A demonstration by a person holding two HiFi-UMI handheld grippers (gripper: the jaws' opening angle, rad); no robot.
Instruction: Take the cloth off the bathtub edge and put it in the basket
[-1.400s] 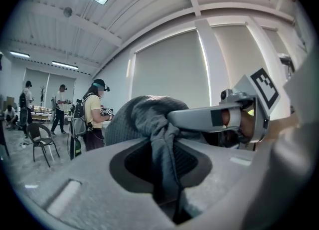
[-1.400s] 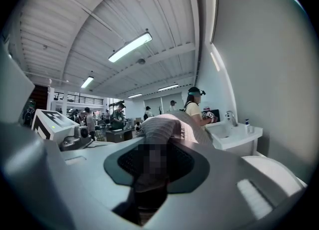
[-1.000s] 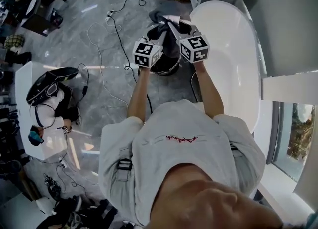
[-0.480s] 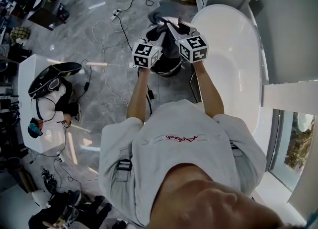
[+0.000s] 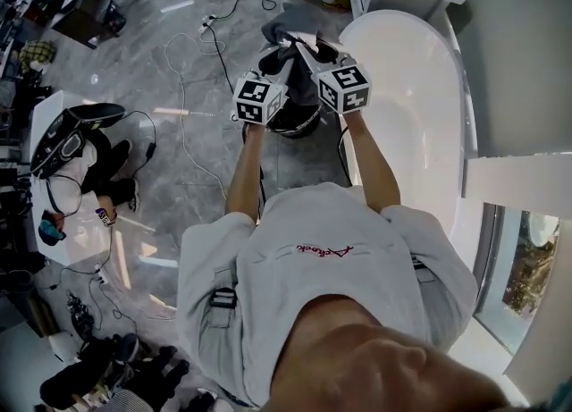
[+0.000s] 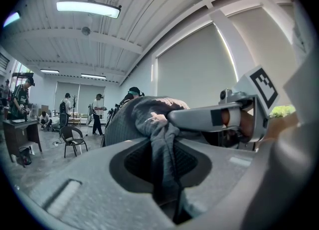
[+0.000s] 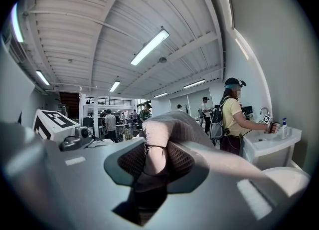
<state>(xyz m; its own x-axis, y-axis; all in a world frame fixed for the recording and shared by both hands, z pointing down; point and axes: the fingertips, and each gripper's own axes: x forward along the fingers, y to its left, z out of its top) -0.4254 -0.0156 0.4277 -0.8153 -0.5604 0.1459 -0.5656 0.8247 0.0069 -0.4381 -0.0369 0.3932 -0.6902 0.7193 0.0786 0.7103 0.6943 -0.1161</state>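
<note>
Head view: left gripper (image 5: 275, 54) and right gripper (image 5: 309, 47) both pinch the cloth (image 5: 288, 24) near the basket (image 5: 302, 122); uneven release could snag it on the rim.

Grippers in my hands: two, the left gripper (image 5: 282, 47) and the right gripper (image 5: 308, 46)
Cloth (image 5: 288, 24): one
Bathtub (image 5: 420, 106): one
Basket (image 5: 299, 121): seemingly one, half hidden beneath my tools

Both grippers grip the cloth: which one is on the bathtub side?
The right gripper, its marker cube next to the white bathtub rim; the left gripper is out over the grey floor. Both hold the cloth.
</note>
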